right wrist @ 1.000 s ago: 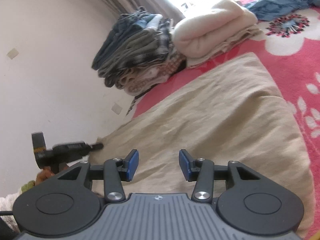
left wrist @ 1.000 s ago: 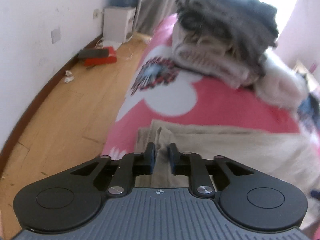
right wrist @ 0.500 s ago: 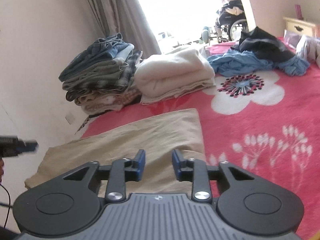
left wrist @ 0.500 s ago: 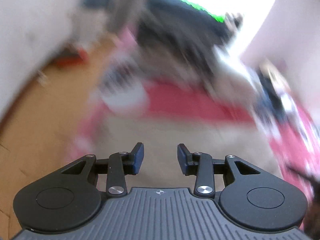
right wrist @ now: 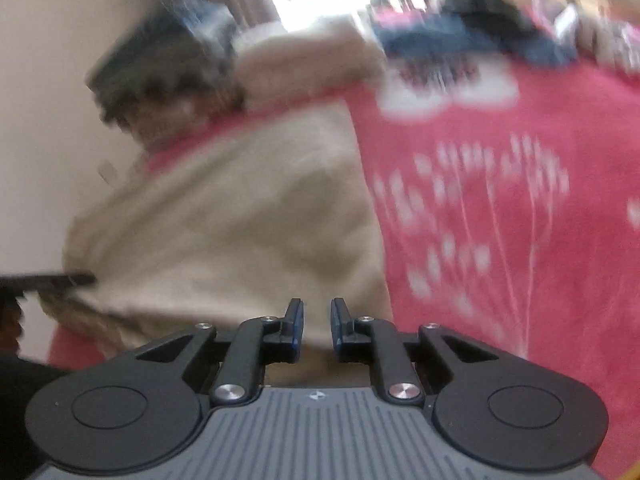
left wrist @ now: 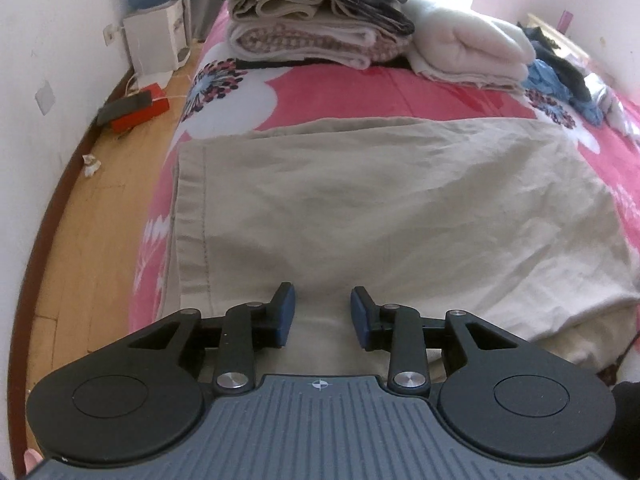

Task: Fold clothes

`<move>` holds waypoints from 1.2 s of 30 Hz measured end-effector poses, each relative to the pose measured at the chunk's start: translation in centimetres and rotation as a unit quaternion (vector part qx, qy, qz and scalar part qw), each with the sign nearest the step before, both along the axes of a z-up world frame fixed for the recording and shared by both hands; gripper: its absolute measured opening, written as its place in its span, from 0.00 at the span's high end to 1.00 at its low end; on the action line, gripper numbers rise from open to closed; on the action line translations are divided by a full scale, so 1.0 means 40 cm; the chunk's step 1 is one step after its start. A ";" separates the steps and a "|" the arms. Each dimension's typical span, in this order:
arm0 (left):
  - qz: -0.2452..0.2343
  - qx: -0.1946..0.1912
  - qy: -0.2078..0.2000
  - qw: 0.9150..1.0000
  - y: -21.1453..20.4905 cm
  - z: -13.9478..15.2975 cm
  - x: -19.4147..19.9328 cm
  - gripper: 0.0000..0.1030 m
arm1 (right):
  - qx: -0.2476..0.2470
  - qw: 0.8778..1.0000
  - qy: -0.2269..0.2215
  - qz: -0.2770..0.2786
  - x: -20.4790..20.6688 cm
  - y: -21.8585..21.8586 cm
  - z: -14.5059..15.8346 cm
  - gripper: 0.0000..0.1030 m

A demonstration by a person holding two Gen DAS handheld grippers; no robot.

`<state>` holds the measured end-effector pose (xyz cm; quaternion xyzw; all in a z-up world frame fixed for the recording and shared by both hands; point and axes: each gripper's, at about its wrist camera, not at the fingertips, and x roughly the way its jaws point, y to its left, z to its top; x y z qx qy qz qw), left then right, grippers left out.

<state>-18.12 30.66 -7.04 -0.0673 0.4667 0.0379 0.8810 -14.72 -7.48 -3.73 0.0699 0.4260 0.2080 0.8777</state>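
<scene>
A beige garment (left wrist: 380, 208) lies flat on the pink flowered bedspread (left wrist: 340, 96), its hemmed edge to the left. My left gripper (left wrist: 322, 304) hovers over the garment's near edge. Its jaws are closing, with a clear gap and only flat cloth beneath them. In the blurred right wrist view, my right gripper (right wrist: 317, 316) is over the near right corner of the beige garment (right wrist: 240, 220). Its jaws are closing to a narrow gap, and I see no cloth pinched between them. The left gripper's tip (right wrist: 48, 280) shows at the garment's left edge.
A stack of folded clothes (left wrist: 320, 12) and a folded cream blanket (left wrist: 468, 48) sit at the far end of the bed. Loose blue clothes (left wrist: 552, 76) lie far right. Wooden floor (left wrist: 88, 208) runs left of the bed, with a red-and-black item (left wrist: 136, 110) and a white box (left wrist: 154, 40).
My left gripper let go of the garment's left corner, slid right along the near edge and stands wider. My right gripper's jaws narrowed a lot, and it swung toward the garment's right corner.
</scene>
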 end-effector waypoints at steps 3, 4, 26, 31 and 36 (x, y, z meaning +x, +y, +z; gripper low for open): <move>0.004 -0.001 -0.003 1.000 0.000 0.002 -0.005 0.68 | -0.021 0.999 0.007 0.030 0.004 0.029 -0.031 0.85; 0.004 -0.001 -0.003 1.000 0.003 0.004 -0.007 0.68 | -0.042 0.998 0.029 0.035 0.007 0.036 -0.063 0.89; -0.285 -0.067 -0.114 0.949 -0.431 0.108 0.370 0.63 | 0.025 1.000 -0.010 -0.003 0.227 0.017 -0.006 0.87; -0.321 -0.046 -0.063 0.944 -0.594 -0.011 0.497 0.63 | 0.030 0.998 0.050 -0.017 0.148 -0.017 -0.116 0.88; -0.305 -0.041 -0.080 0.948 -0.607 -0.044 0.518 0.63 | 0.055 0.995 0.070 -0.034 0.071 -0.059 -0.110 0.90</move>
